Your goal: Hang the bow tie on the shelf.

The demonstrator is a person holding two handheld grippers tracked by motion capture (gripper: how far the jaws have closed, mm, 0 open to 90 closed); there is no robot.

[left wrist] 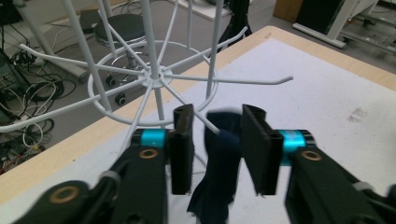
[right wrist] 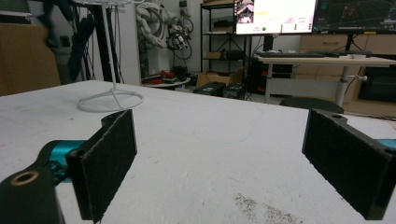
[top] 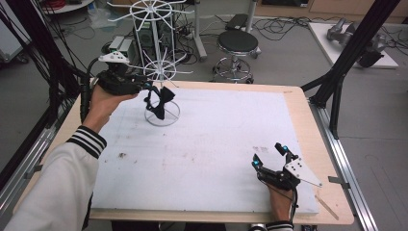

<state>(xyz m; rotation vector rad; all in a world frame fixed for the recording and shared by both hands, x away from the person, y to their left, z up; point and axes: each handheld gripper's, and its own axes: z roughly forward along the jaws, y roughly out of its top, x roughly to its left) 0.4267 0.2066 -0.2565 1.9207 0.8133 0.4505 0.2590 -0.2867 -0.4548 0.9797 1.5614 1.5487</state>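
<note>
Your left gripper (left wrist: 217, 140) stood at the white wire rack (top: 159, 57), jaws parted around a dark cloth (left wrist: 219, 172) draped on a rack arm, pads not pressing, your right gripper (top: 270, 155) rested wide open, empty, on the table (top: 202, 144), no legible writing anywhere.

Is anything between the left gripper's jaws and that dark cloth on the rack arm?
Nothing visible. The dark cloth hangs over a white rack arm directly between the left gripper's parted jaws, with small gaps on both sides. Only the arm it hangs on runs through that space.
</note>
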